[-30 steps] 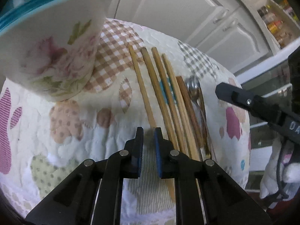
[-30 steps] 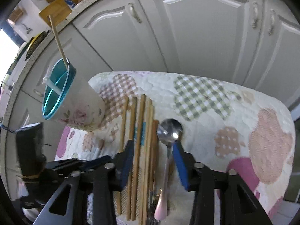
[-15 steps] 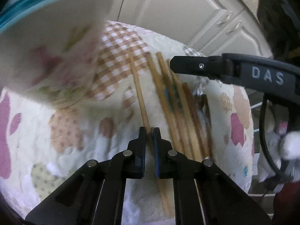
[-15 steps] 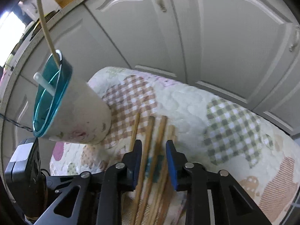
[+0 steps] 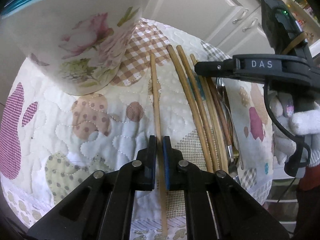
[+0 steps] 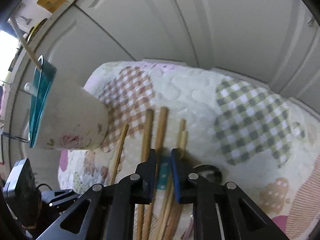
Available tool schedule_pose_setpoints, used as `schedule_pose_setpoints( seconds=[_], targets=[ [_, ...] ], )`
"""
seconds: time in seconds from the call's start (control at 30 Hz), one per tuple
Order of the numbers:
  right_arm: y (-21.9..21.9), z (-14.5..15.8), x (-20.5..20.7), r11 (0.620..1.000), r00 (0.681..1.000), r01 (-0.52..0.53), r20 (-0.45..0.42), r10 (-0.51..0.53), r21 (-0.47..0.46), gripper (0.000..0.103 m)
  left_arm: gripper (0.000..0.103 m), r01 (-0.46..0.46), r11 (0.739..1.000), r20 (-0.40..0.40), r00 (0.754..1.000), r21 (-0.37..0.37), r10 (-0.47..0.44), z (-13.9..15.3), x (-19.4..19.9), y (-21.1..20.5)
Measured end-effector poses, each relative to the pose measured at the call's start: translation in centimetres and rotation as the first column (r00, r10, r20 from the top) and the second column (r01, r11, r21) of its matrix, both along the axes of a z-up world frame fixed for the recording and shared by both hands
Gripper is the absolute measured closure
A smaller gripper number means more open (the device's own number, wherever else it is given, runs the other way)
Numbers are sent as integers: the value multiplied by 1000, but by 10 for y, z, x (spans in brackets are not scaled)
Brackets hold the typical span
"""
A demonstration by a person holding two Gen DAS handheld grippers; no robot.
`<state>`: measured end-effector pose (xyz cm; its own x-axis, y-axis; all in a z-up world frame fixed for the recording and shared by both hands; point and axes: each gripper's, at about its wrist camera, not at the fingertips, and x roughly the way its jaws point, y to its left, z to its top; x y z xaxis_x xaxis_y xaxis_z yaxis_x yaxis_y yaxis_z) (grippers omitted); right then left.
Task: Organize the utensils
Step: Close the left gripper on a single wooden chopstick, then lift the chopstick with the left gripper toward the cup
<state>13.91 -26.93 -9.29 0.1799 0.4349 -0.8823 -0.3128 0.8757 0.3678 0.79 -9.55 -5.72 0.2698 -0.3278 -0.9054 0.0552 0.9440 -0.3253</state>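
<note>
left gripper [image 5: 159, 144] clamps a pale wooden chopstick [image 5: 155, 92] beside the floral cup [image 5: 80, 46] | right gripper [image 6: 163, 158] closing around bundled chopsticks [image 6: 160, 132] | only right view shows cup's teal rim

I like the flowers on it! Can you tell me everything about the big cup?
The big cup looks like cream-coloured plastic or ceramic, painted with pink roses and green leaves, with a teal rim. It stands on the patchwork quilt, wider at the top than at the bottom. One wooden chopstick and a white handle poke out of it. No claw touches it.
</note>
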Motion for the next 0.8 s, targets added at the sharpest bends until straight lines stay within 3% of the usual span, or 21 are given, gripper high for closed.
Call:
schedule_pose_setpoints(
  seconds=[0.07, 0.17, 0.23, 0.33, 0.43, 0.6, 0.7, 0.8],
  targets=[
    [5, 5, 1, 1000, 1000, -23, 12, 23, 3, 89, 98, 0, 1000, -4, 1000, 3, 0, 0, 3, 1],
    [22, 5, 8, 996, 998, -44, 45, 48, -81, 89, 98, -11, 1000, 6, 1000, 20, 11, 5, 10, 1],
    [30, -1, 14, 990, 997, -53, 51, 60, -132, 89, 92, -24, 999, 12, 1000, 35, 23, 7, 17, -4],
    [34, -5, 17, 986, 996, -55, 59, 65, -159, 89, 91, -33, 998, 18, 999, 57, 32, 7, 29, -8],
    [30, -5, 14, 987, 995, -69, 67, 80, -147, 93, 90, -39, 996, 19, 999, 76, 38, 7, 40, -15],
    [5, -6, -3, 996, 997, -76, 13, 77, -51, 94, 88, -31, 995, 23, 999, 96, 29, 6, 54, -23],
    [-7, -8, -17, 997, 997, -78, -11, 77, -17, 94, 98, -18, 994, 24, 1000, 106, 15, 5, 51, -22],
    [-12, -7, -34, 995, 995, -98, -17, 98, -8, 94, 99, 6, 997, 8, 1000, 82, -7, 7, 35, -12]
  ],
)
